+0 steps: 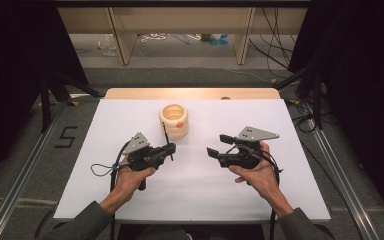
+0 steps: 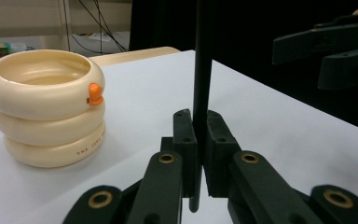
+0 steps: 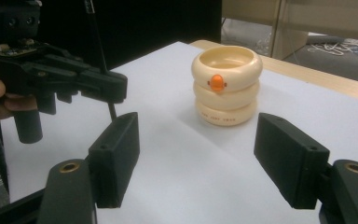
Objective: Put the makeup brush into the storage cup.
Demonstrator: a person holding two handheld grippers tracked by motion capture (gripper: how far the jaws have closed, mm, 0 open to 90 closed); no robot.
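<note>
A cream holder [image 1: 174,121] shaped like three stacked rings, with a small orange knob on its side, stands on the white table top [image 1: 280,190] toward the far middle. My left gripper [image 1: 169,149] is shut on a thin black rod [image 1: 166,137] that stands upright between its jaws, just short of the holder. In the left gripper view the rod [image 2: 203,70] rises from the closed jaws, with the holder [image 2: 46,107] to its left. My right gripper [image 1: 219,144] is open and holds nothing, its tips pointing left toward the rod. The right gripper view looks between its spread jaws at the holder [image 3: 226,86].
A wooden strip [image 1: 190,93] runs along the table's far edge. Metal rails [image 1: 25,165] flank both sides. Beyond the table are wooden furniture legs [image 1: 122,40] and loose cables [image 1: 275,45] on the floor.
</note>
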